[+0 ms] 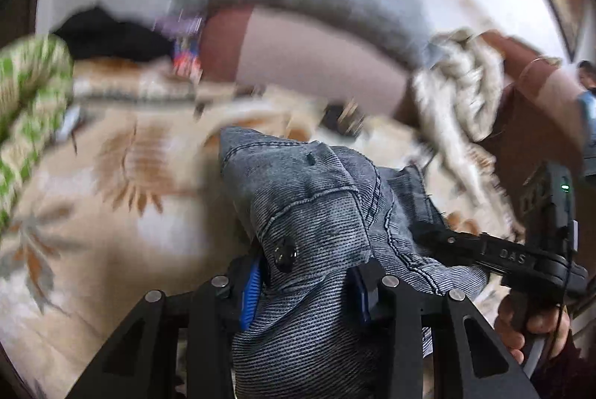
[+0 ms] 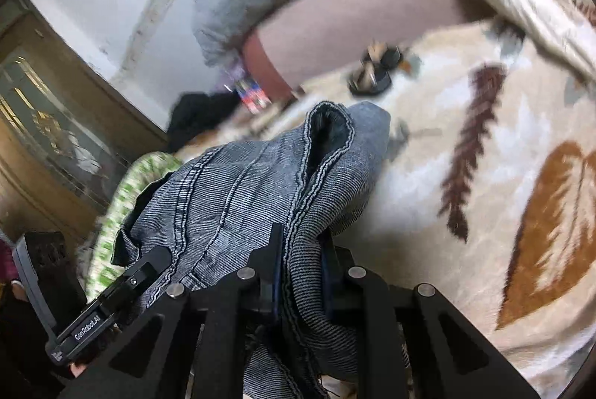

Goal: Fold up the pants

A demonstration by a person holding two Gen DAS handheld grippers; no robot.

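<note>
Clearly the folding had hardly begun. Both the left gripper point(image 1: 305, 291) and right gripper point(image 2: 298, 272) clenched bunched grey jeans point(image 1: 316, 212) above the leaf-patterned blanket point(image 2: 503, 175); no neat fold showed.

Below my fingers spreads the bed's cream blanket point(image 2: 428, 212) printed with brown and orange leaves, and on it lie a green-and-white patterned cloth point(image 1: 29, 93) at my left, a dark garment point(image 1: 108, 34) farther back, and two small dark round objects point(image 2: 376, 71) near the headboard.
</note>
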